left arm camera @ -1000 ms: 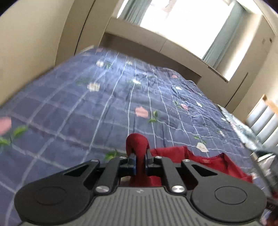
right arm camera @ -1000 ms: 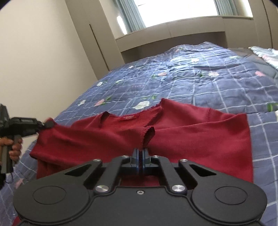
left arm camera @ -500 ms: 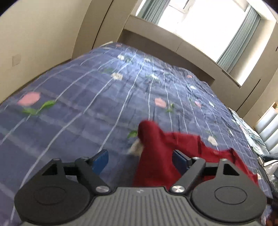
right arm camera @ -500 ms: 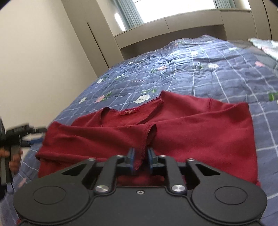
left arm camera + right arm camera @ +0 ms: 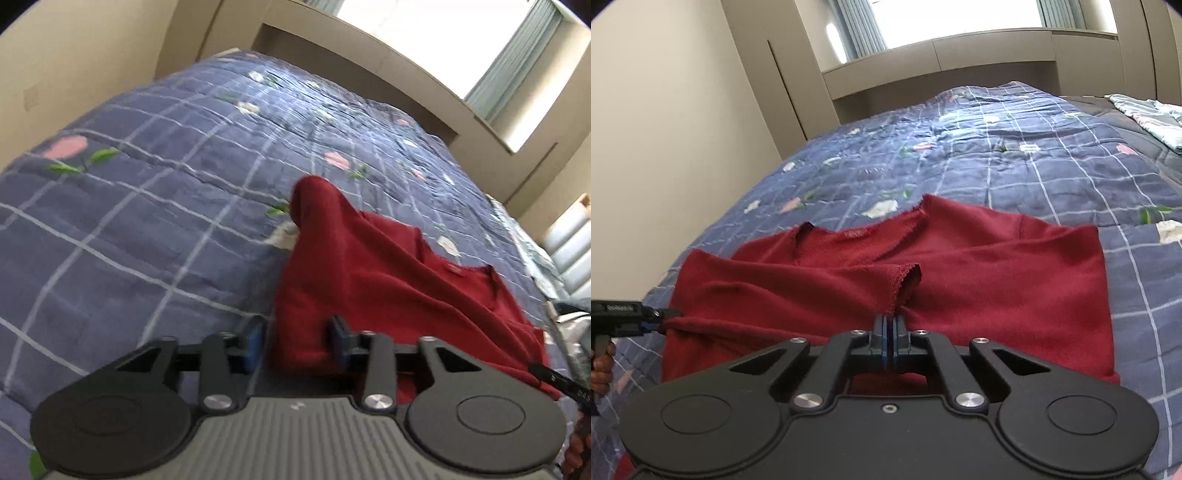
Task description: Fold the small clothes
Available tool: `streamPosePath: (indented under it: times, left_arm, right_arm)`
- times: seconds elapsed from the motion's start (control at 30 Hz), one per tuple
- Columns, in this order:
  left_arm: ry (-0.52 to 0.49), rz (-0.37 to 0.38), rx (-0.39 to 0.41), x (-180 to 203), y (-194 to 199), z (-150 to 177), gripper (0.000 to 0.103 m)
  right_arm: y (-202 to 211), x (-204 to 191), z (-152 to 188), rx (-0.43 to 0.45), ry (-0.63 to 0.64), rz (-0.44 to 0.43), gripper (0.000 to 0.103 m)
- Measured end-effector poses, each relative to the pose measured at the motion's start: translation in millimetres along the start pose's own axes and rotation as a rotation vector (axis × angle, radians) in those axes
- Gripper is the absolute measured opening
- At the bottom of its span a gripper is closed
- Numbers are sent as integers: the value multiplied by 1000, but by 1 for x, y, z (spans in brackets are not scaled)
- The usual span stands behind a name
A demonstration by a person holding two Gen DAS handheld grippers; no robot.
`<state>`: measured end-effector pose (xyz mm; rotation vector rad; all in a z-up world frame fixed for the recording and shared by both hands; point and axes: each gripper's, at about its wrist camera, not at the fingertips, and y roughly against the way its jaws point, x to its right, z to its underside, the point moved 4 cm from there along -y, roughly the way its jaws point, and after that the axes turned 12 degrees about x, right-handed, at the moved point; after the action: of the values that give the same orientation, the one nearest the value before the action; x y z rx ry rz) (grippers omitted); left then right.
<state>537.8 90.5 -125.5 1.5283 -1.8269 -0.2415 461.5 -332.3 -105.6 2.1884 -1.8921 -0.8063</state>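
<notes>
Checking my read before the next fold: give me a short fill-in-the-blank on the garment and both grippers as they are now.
1. The garment on the quilt is ____ in colour.
2. The right gripper is ____ on an edge of the garment.
3. The left gripper, whose jaws have just been closing, has a fold of the garment ____ its pads, not yet pinched.

Missing words: red; shut; between

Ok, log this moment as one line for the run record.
left gripper: closing around red top edge, cloth between fingers, not clamped | right gripper: shut on red top | blanket: underneath
</notes>
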Motion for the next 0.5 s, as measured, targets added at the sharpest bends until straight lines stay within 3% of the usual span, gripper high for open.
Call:
streamPosePath:
  times: [0.13, 0.3, 0.4, 0.5]
  left_arm:
    - [-9, -18, 60, 2, 2, -19, 71]
    - [-38, -56, 126, 10, -23, -48, 72]
    - [-60, -116, 113, 6, -48, -55, 72]
    - [-36, -129, 91, -2, -62, -49, 71]
  right_arm:
    - [0, 1, 3, 7, 1, 3, 1]
    - [4, 0, 2, 22, -4, 9, 1]
    - [4, 1, 3, 20, -4, 13, 1]
    - [5, 1, 5, 21, -2, 13, 1]
